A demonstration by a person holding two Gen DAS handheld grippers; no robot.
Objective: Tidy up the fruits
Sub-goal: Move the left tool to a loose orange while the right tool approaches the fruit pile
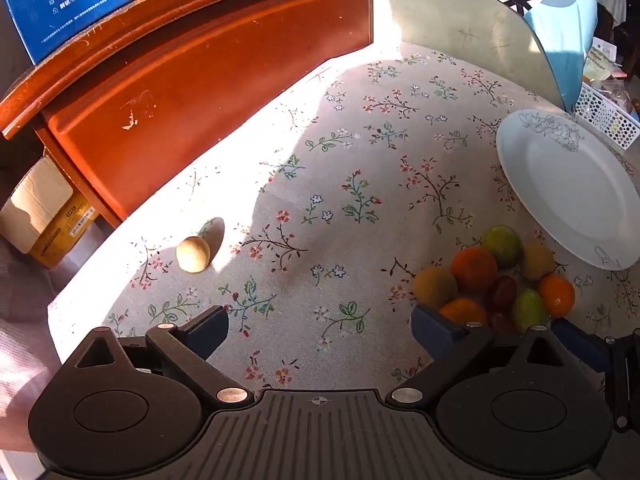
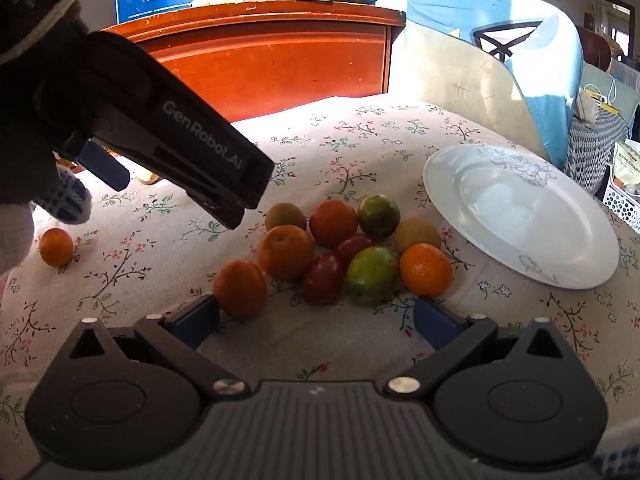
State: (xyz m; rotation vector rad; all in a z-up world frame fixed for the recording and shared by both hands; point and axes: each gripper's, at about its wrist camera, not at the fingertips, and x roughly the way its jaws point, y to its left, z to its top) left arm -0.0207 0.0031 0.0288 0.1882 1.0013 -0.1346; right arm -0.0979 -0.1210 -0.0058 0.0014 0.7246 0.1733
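A heap of fruit (image 2: pixel 344 252) lies on the flowered tablecloth: oranges, green-red apples, dark red plums and brown kiwis. It also shows at the right of the left wrist view (image 1: pixel 496 280). A white plate (image 2: pixel 520 216) lies empty right of the heap, also in the left wrist view (image 1: pixel 568 188). One orange (image 2: pixel 56 247) lies alone at the left. A pale round fruit (image 1: pixel 193 254) lies in sunlight near the table's left edge. My right gripper (image 2: pixel 316 320) is open and empty just in front of the heap. My left gripper (image 1: pixel 320 330) is open and empty, left of the heap.
A red-brown wooden cabinet (image 1: pixel 208 80) stands behind the table with a blue box (image 1: pixel 64 4) and pale fruits on top. A chair back with a blue cloth (image 2: pixel 500 60) stands at the far side. A white perforated basket (image 1: pixel 604 116) sits beyond the plate.
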